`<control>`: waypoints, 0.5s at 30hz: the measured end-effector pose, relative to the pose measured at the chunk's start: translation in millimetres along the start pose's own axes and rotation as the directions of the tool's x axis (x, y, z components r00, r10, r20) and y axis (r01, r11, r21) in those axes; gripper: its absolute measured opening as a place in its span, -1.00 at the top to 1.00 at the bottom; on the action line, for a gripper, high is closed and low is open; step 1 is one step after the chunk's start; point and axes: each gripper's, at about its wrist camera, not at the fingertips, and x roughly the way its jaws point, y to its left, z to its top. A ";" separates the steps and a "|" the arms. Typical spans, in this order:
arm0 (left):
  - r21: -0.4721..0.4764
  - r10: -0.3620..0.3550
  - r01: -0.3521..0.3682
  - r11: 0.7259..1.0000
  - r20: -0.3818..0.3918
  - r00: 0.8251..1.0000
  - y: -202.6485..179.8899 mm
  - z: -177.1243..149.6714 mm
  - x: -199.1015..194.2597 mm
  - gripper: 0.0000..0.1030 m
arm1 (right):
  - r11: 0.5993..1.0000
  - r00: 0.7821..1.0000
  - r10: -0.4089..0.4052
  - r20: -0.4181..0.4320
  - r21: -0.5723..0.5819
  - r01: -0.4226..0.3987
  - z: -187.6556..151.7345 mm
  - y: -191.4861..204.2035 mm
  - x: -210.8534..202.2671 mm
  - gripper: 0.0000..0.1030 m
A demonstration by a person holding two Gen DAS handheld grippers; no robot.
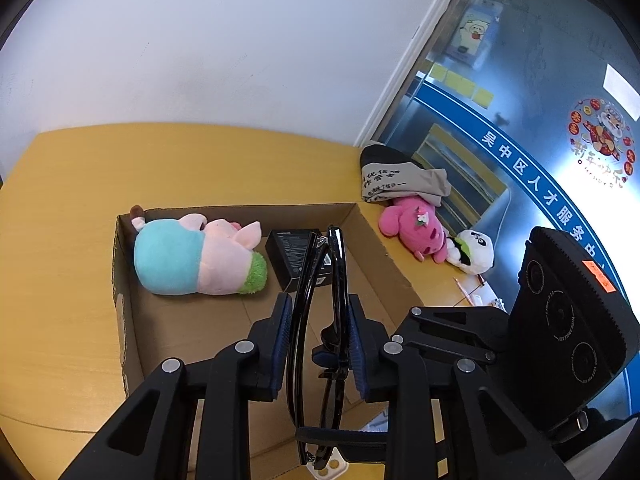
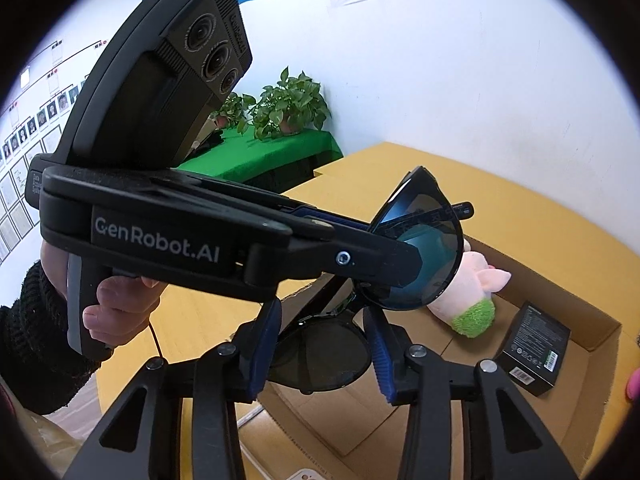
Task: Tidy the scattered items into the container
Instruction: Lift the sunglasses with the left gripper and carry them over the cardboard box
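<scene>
Left gripper (image 1: 318, 334) jaws are clamped on the black sunglasses (image 1: 320, 320), held edge-on above the cardboard box (image 1: 384, 256). Right gripper (image 2: 320, 346) has its jaws either side of one dark lens, but whether the pads press on it, I cannot tell. Down in the box, a pastel plush pig (image 1: 196, 256) sits at ten o'clock of the glasses, a small black carton (image 1: 290, 258) just beside it. Out on the worktop (image 1: 72, 208), at two o'clock, a pink plush (image 1: 416, 228) lies beside a white panda plush (image 1: 474, 250).

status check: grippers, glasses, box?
Left gripper shut on black-framed sunglasses, over the brown cardboard box. Right gripper open around one lens. Pink pig plush and small black carton already inside.
</scene>
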 end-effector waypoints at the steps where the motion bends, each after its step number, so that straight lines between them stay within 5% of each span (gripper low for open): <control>1: -0.006 0.000 0.000 1.000 -0.004 1.000 3.9 0.2 3.5 0.46 | 1.000 1.000 0.004 -0.005 0.004 -0.004 -0.2 -2.2 4.1 0.20; 15: -0.098 0.039 -0.048 0.994 -0.092 0.995 67.5 -4.2 56.1 0.46 | 0.994 0.991 0.086 -0.104 0.074 -0.079 -4.6 -26.9 74.0 0.22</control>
